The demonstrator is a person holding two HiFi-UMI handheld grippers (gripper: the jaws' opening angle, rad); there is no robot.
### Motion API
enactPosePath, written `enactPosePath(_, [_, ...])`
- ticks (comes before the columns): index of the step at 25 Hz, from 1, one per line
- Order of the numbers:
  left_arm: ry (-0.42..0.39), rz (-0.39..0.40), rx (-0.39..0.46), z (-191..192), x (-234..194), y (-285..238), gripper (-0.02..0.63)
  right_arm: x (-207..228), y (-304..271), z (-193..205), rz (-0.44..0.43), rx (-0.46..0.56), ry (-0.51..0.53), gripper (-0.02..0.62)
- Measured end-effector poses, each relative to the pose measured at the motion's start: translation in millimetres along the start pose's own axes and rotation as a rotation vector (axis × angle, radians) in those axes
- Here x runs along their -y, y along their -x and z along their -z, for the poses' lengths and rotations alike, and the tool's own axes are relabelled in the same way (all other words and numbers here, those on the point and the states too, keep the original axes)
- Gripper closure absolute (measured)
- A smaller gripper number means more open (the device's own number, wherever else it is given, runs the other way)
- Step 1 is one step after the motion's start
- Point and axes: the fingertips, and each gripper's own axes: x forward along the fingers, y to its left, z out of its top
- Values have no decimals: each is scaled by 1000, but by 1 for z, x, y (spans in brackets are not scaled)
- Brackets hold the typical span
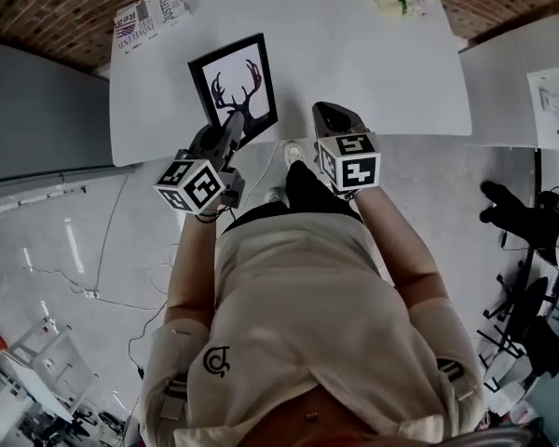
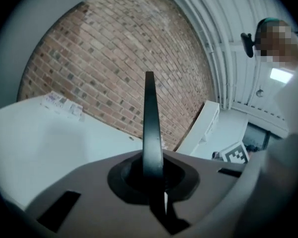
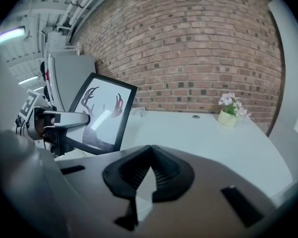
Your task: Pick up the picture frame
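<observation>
Head view shows the left gripper (image 1: 231, 130) clamping the thin bottom rim of the black rectangular antler-print picture frame (image 1: 235, 87), probably the only part its jaws span, holding it tilted over the near edge of the white table (image 1: 373, 73), with the right gripper (image 1: 335, 117) closed and empty alongside.

1. Head view: steeply down from above the left gripper (image 1: 231, 136) and right gripper (image 1: 334, 112), with the white table (image 1: 373, 63) ahead of them.
2. Each gripper view: close behind its own jaws, facing the brick wall (image 2: 129, 58) ahead; both share wall and table.
</observation>
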Motion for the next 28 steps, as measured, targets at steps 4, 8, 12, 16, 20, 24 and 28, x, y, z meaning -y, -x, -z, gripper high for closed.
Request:
enactPosePath(4, [-130,-52,61,-38,10,9,583,-5,8,-32,-8,73,19,586])
enactPosePath(8, [-322,-116,127,-70,26,16,583,-9,19,-61,-16,158,53,586])
enactPosePath(12, [-482,-139,193,-98,46,18,583,-15,31,-93,-44,281,112,587])
enactPosePath(16, [-590,-168,268,-125,61,24,583,-22,41,-116,-90,374,130,587])
enactPosePath(20, [-655,-181,318,-145,72,28,583,-23,54,-135,-88,468,150,588])
enactPosePath(24, [-671,-182,342,-152,75,28,583,-22,64,-149,-87,539,158,589])
enactPosePath(28, [-679,-183,345,-155,73,25,583,-22,62,-154,-83,544,181,589])
